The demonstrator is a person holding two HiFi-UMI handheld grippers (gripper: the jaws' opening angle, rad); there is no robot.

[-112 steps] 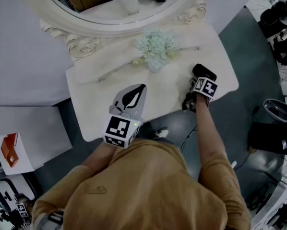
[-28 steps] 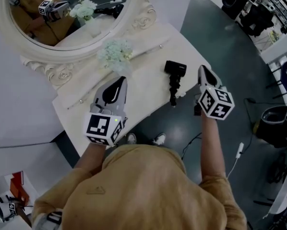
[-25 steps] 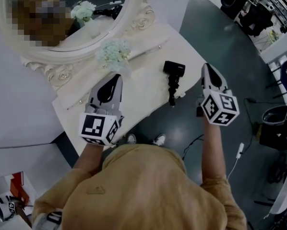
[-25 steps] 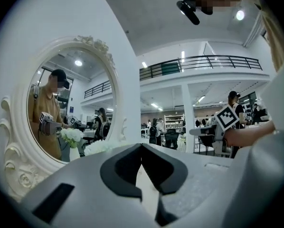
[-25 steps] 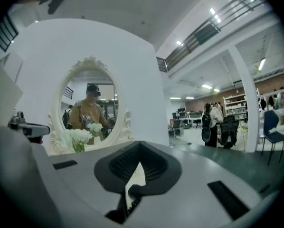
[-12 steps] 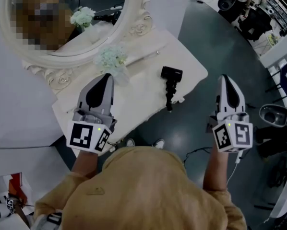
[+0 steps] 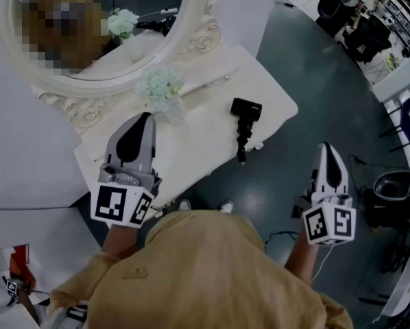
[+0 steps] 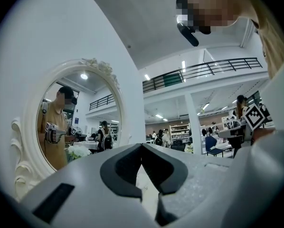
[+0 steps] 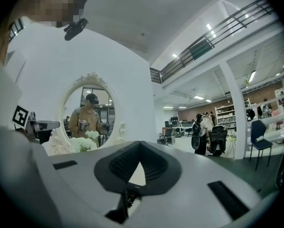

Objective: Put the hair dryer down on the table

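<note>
2 grippers empty, left gripper (image 7: 144,120) and right gripper (image 7: 325,149) both fully closed, hair dryer (image 7: 244,119) lying on counter (image 7: 199,146) near front edge, apart from both, right gripper out over floor (image 7: 287,173)

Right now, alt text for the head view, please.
A black hair dryer lies on a cream table by an oval mirror, touched by neither gripper. The left gripper is over the table, the right gripper out over the floor, both shut.
</note>
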